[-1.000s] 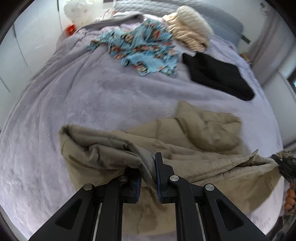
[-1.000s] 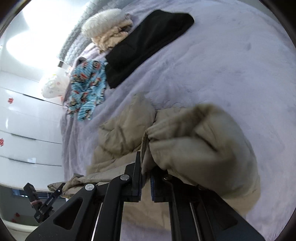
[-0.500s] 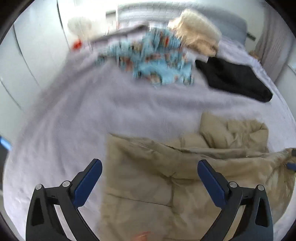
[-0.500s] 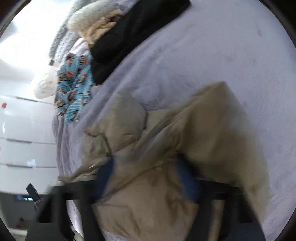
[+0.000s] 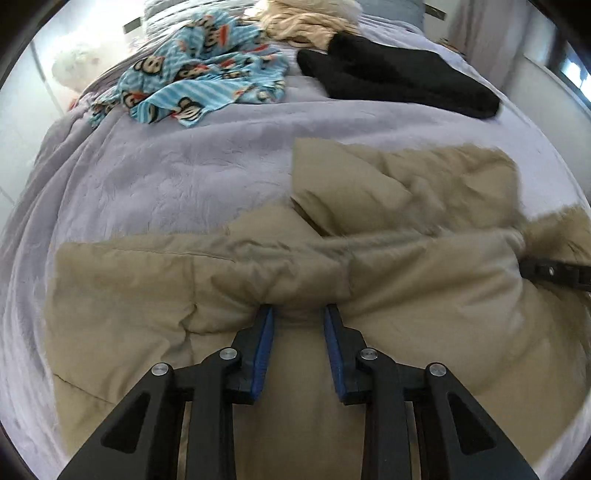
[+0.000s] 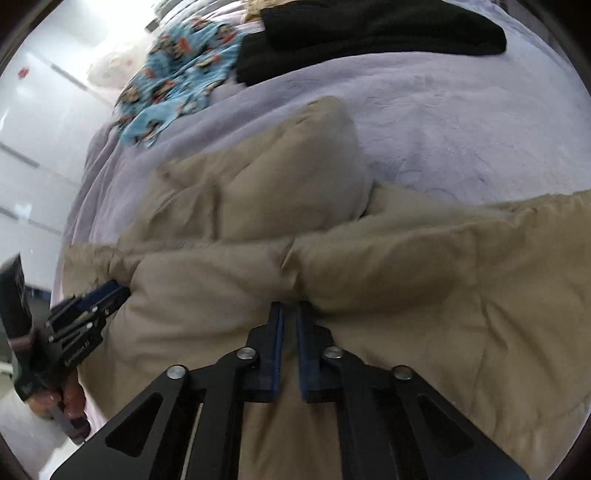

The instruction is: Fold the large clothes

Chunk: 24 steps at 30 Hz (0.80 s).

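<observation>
On the lilac bedspread (image 5: 155, 177), I hold a padded tan coat (image 5: 155, 295) by a raised ridge of fabric with both tools. My left gripper (image 5: 298, 314) has its blue-lined fingers (image 5: 263, 343) pressed against a bunched fold at the coat's near edge; the jaws stand partly apart with the fold bulging between them, and I cannot tell from either view whether the pinch is firm. My right gripper (image 6: 290, 308) has its jaws drawn nearly together on a pucker of the same ridge, the cloth gathered tight at the fingertips. From the right wrist view, the left gripper appears at the far left edge (image 6: 110, 291), its tips buried in the coat's end, with my hand (image 6: 68, 402) wrapped round its handle. The coat lies crumpled across the near half of the bed, one puffy section (image 6: 280, 173) folded up behind the ridge. Well apart from it, toward the head of the bed, lie a blue monkey-print garment (image 5: 199, 85), a black garment (image 5: 402, 81) just beside it, and a cream bundle (image 5: 306, 22) behind both. White cabinet doors (image 6: 33, 147) stand alongside the bed.
</observation>
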### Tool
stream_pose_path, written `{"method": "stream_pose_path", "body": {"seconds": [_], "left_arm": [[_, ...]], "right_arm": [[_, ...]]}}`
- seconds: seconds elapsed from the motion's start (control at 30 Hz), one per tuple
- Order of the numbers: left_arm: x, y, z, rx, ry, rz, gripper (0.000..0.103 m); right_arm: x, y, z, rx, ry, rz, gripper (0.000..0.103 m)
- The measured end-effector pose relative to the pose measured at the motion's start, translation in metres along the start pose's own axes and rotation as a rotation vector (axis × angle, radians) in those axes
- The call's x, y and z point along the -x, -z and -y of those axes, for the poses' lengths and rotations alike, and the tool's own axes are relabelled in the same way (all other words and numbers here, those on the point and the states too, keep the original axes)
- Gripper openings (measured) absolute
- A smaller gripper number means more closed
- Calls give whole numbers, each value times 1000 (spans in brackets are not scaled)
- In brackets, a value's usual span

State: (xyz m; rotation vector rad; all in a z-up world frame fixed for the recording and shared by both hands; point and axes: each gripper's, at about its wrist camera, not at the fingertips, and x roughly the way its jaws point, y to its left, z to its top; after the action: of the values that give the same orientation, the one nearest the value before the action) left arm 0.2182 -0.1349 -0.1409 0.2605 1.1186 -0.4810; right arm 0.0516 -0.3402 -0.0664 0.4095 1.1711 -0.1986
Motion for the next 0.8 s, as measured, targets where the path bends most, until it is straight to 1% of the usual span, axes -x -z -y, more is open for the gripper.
{"method": "stream_pose_path", "body": {"seconds": [0.03,0.1,0.2,0.3,0.33,0.37,0.43,0.47,0.5,0.53,0.57,0.6,0.67,0.7,0.77,0.8], "left_arm": [[-6,-5,-4,20,2,3,31],[-16,-11,-8,30,0,9,31],[-25,-17,-7,19,-8,14,31],[-15,-18,-11,21,2,3,31],[-6,-18,-17,18,-5,14,31],[2,-17,-23,12,-23,32,31],[17,-12,-42,6,-96,67,32],[19,-10,-57,20,-154,74,32],[19,-8,-75,49,-197,71,32],[15,-5,-94,93,-216,54,32],[11,-3,-108,138,-221,37,32],[4,1,-123,199,-220,17,32],[-10,5,-138,268,-204,-12,32],[-18,7,-140,286,-206,-24,32],[-30,9,-136,273,-234,-24,32],[-34,9,-132,259,-254,-23,32]], "right_arm": [[-6,-5,7,-18,-6,5,0],[-18,-11,18,-40,-19,5,0],[-29,-15,18,-19,-11,9,0],[-28,-17,16,-5,-1,0,0],[-24,-18,16,-9,-7,-6,0],[-14,-17,18,-8,-8,-8,0],[1,-18,22,6,21,12,0],[11,-16,26,10,42,26,0],[24,-14,35,5,86,49,0],[36,-11,46,-12,133,78,3],[44,-8,57,-36,172,103,3],[51,-5,74,-87,193,122,3],[49,1,102,-180,162,115,1],[41,4,116,-238,119,107,0],[25,4,130,-294,76,102,0],[20,3,133,-303,71,104,0]]}}
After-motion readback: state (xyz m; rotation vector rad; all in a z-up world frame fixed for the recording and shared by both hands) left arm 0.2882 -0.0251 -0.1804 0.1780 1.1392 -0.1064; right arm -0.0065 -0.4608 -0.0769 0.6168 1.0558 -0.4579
